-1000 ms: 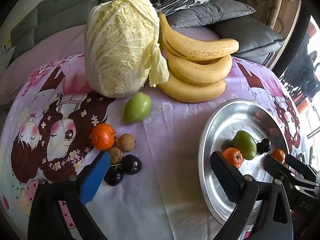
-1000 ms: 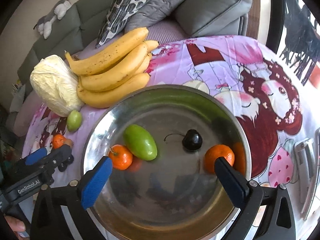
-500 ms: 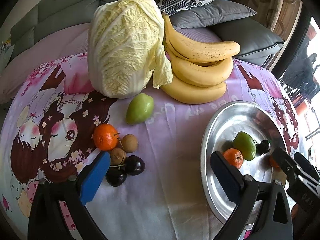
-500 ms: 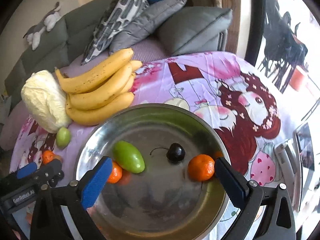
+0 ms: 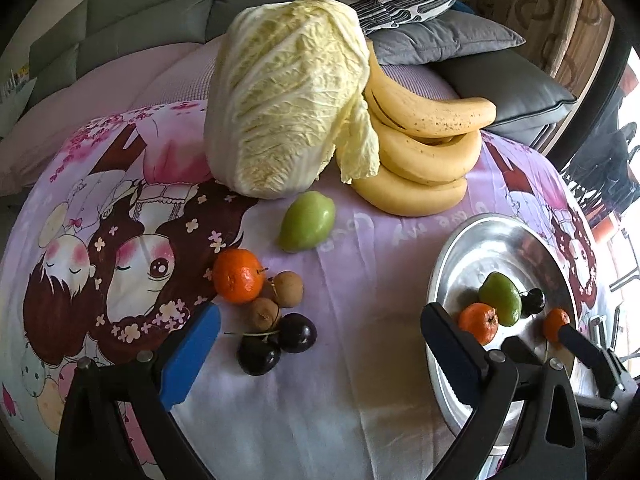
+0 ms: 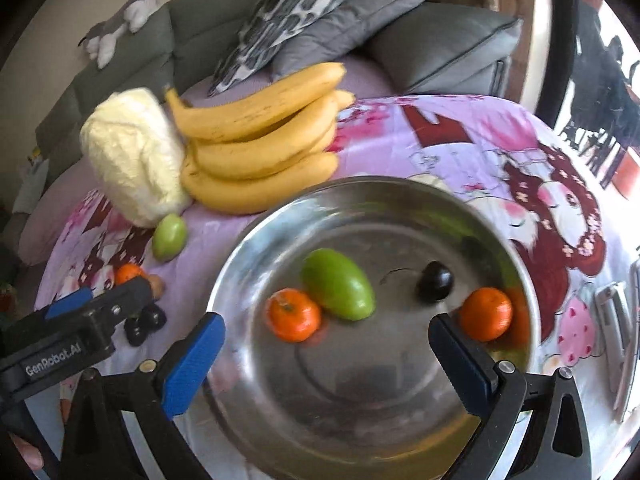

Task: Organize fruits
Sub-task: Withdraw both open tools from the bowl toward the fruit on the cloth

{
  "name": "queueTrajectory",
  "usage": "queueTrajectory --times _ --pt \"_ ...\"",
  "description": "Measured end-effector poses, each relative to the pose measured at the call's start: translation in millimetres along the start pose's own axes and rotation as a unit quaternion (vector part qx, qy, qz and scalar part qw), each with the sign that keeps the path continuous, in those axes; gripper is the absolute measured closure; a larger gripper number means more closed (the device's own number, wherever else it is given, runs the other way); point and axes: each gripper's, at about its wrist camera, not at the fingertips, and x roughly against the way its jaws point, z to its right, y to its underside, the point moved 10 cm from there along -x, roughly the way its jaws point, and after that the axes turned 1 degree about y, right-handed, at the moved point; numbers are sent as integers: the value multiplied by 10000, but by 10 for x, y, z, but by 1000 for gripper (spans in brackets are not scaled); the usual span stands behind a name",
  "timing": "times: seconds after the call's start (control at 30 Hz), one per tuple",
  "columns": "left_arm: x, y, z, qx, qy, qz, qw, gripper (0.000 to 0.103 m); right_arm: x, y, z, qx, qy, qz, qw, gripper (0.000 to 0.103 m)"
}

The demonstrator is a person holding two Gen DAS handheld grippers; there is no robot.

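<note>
A steel plate [image 6: 248, 264] [image 5: 452, 256] holds two tangerines [image 6: 294, 314], [image 6: 486, 313], a green mango [image 6: 338, 284] and a dark cherry [image 6: 435, 281]. On the cloth lie a green mango [image 5: 307, 221], a tangerine [image 5: 238, 276], two brown longans [image 5: 287, 289], [image 5: 264, 313] and two dark cherries [image 5: 297, 332], [image 5: 258, 354]. My left gripper [image 5: 320, 352] is open and empty, above the cherries. My right gripper [image 6: 328, 356] is open and empty over the plate's near side.
A napa cabbage [image 5: 284, 104] and a banana bunch [image 5: 424, 148] lie at the table's far side. Grey sofa cushions [image 6: 436, 44] are behind. A metal object [image 6: 624, 320] lies right of the plate.
The left gripper has moved forward and left, nearer the loose fruit. The right gripper has drawn back and shifted, so the plate sits more to the right in its view.
</note>
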Motion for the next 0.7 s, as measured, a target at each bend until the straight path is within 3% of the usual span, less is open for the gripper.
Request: queueTrajectory --times 0.1,0.27,0.43,0.7 --pt "17 -10 -21 7 89 3 10000 3 -2 24 -167 182 -69 6 9998 0" --pt "63 -41 -174 55 -76 86 9999 3 -61 57 -322 244 -46 -34 9997 0" --pt "29 -35 -293 429 235 -110 9987 3 -134 77 -423 285 -91 -117 9995 0" --pt "-49 6 -411 608 246 -367 9972 3 -125 97 -565 433 -173 -135 9988 0"
